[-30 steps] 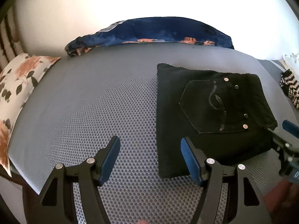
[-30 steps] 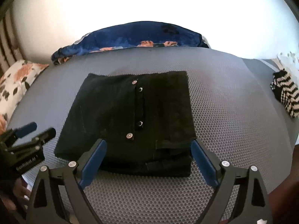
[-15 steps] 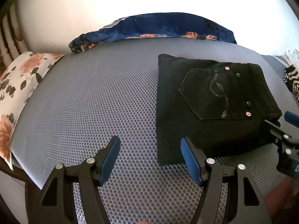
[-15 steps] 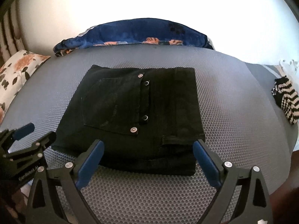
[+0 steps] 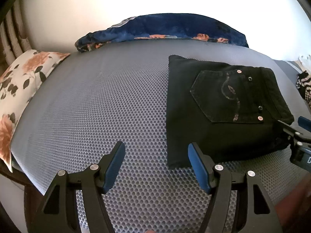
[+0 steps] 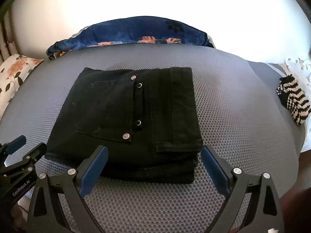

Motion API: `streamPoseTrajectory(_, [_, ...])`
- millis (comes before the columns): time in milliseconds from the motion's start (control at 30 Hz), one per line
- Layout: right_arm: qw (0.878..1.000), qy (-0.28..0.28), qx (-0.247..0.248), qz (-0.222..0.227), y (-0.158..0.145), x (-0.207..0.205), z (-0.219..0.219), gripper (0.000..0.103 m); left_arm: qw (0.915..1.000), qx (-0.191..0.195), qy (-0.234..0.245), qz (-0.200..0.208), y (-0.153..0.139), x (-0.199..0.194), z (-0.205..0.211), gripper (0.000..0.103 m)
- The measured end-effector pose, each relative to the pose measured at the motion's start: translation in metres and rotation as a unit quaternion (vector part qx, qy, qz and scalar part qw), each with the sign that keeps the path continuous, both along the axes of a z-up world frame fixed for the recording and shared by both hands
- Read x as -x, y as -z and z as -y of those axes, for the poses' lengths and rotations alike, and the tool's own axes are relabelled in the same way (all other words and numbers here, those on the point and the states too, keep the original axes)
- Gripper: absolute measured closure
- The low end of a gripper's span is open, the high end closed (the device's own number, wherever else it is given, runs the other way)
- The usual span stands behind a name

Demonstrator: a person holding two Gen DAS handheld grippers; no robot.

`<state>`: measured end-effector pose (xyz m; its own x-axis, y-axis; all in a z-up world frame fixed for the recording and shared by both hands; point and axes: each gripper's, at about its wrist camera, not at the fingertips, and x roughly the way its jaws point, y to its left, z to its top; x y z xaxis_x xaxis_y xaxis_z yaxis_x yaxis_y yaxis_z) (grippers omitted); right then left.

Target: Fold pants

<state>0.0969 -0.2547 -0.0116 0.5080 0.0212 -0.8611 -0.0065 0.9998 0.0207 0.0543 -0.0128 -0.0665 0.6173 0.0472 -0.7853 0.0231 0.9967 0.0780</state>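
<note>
- Setting: a grey honeycomb-textured mat [image 6: 233,116] covers a bed-like surface against a bright, washed-out wall.
- Task item: the black pants [image 6: 136,116] lie on the mat as a compact, roughly rectangular stack of several layers, back pocket and rivets facing up. The stack sits directly ahead of the right gripper [image 6: 153,167]; its near edge lies between and just beyond that gripper's fingers. In the left wrist view the pants [image 5: 223,116] lie ahead and to the right of the left gripper [image 5: 155,165].
- Tongs: both grippers are spread wide and hold nothing. No finger appears to touch the cloth. The left gripper hangs over bare mat, beside the stack's left near corner.
- Step in hand, by judgement: the folding looks complete or nearly so; the layers stack squarely, with only slight stepping at the near edge.
- Next move, by judgement: either retreat clear of the stack, or press and square the near edge. Any contact should be light, as a drag could shear the layers apart.
- Surroundings: a navy floral blanket [image 6: 126,33] lies beyond the pants at the far edge; a floral pillow [image 5: 23,81] sits well to the left; a black-and-white striped cloth [image 6: 293,101] lies well to the right.
</note>
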Motion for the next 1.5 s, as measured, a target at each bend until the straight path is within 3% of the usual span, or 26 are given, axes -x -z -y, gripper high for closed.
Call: streamPoseTrajectory(1500, [1.0, -0.009, -0.003, -0.004, -0.0007, 0.0022, -0.0046, 0.008, 1.0, -0.009, -0.004, 0.003, 0.0024, 0.0078, 0.0004, 0.035])
